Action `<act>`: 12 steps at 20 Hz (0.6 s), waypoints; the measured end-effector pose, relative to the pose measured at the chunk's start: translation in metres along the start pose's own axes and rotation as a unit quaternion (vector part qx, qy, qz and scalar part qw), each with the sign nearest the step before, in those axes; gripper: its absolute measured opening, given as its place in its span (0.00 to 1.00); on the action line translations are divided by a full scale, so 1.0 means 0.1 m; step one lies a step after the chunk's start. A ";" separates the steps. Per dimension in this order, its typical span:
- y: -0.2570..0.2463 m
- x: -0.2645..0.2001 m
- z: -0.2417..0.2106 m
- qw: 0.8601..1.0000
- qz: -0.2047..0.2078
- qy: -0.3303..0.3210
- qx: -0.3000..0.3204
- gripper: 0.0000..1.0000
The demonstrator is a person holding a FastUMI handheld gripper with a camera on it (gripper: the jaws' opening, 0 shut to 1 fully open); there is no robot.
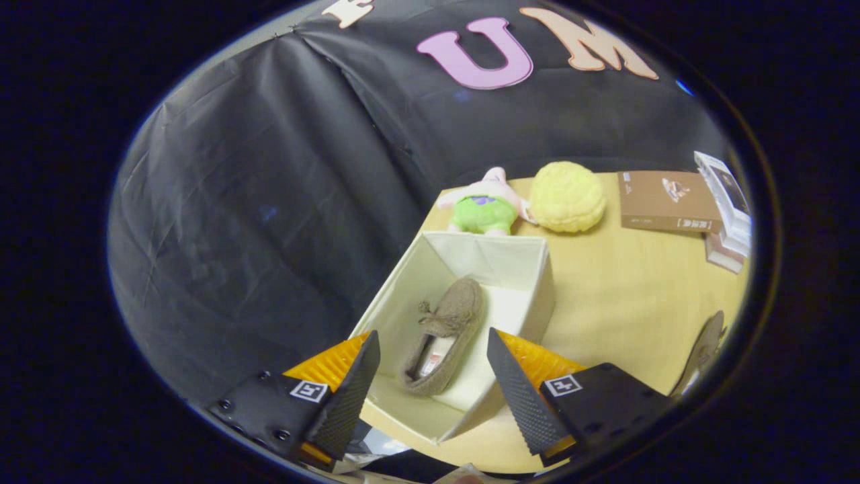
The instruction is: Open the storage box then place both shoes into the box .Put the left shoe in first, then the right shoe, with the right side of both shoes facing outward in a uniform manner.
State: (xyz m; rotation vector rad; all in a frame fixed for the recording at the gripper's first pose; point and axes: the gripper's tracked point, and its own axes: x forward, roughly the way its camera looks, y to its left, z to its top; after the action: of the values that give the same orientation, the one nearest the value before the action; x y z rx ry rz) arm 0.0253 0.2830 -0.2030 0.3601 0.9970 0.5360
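A cream fabric storage box stands open on the wooden table, just ahead of my fingers. Inside it lies one brown slipper-style shoe with a small bow, toe pointing away from me, its opening toward me. My gripper hovers above the box's near end, open, with nothing between its fingers; the shoe shows through the gap below them. A second brown shoe lies on the table to the right of the right finger, partly cut off.
Beyond the box sit a pink and green plush toy and a yellow round plush. A brown book and a stack of books lie at the far right. The table's left edge runs beside the box.
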 end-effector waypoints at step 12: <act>-1.24 -1.07 0.32 0.989 -0.088 -0.103 -0.054 1.00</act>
State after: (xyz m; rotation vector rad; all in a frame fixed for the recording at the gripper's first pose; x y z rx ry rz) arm 0.0387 0.1189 -0.1766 0.2224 0.7870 0.3826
